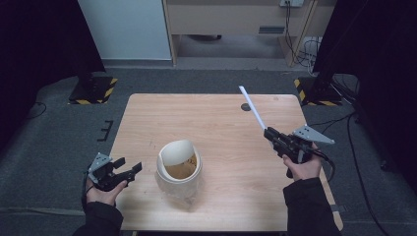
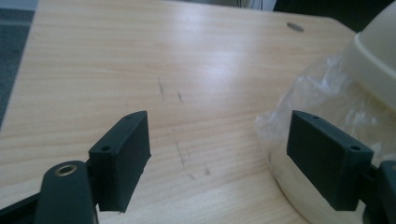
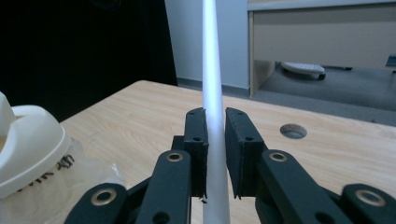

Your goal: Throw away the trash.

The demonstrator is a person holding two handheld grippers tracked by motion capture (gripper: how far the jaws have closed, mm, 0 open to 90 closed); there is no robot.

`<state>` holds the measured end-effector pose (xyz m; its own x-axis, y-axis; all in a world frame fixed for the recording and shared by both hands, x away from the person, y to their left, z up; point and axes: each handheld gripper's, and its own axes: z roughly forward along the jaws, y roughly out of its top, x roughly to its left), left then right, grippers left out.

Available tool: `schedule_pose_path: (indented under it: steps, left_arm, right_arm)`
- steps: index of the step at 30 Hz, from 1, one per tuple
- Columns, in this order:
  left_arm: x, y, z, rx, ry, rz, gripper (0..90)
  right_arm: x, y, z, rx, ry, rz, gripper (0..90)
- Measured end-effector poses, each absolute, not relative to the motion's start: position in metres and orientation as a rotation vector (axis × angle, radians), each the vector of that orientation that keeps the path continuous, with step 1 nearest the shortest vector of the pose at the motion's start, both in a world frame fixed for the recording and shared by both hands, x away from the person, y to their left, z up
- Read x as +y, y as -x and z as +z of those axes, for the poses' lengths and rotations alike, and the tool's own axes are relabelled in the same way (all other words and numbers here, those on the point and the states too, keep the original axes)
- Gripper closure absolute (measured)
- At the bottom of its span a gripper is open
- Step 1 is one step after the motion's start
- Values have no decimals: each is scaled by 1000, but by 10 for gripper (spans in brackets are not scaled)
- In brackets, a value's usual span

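A cream cup with a domed lid [image 1: 178, 164] holding a brown drink sits in a clear plastic bag [image 1: 181, 193] near the table's front middle. My right gripper [image 1: 269, 132] is lifted over the table's right side, shut on a long white straw [image 1: 252, 107] that points up and away. In the right gripper view the straw [image 3: 211, 84] runs up between the pressed pads, with the cup lid [image 3: 25, 144] at the left. My left gripper [image 1: 129, 167] rests at the table's left edge, open, its jaws wide apart over bare wood [image 2: 217, 158], beside the bag [image 2: 322, 98].
The wooden table [image 1: 206, 113] has a round cable hole [image 1: 246, 106] at its far right. Dark carpet surrounds it, with stand bases marked in yellow and black [image 1: 93, 89] at both far corners. A wooden desk and cables stand at the back.
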<state>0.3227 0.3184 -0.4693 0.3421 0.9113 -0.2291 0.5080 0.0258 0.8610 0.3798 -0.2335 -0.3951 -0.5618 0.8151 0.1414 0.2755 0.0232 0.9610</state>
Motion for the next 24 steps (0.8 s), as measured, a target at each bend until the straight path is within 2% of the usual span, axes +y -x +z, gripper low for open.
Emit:
schedule_pose_path:
  steps: [11, 24]
  left_arm:
    - [319, -319, -437, 1218, -1506, 595, 210]
    - [302, -321, -396, 1091, -1412, 604, 213]
  right_arm:
    - [-244, -373, -378, 1774, -1080, 1634, 794]
    - [-237, -372, -372, 1775, -1033, 1684, 795]
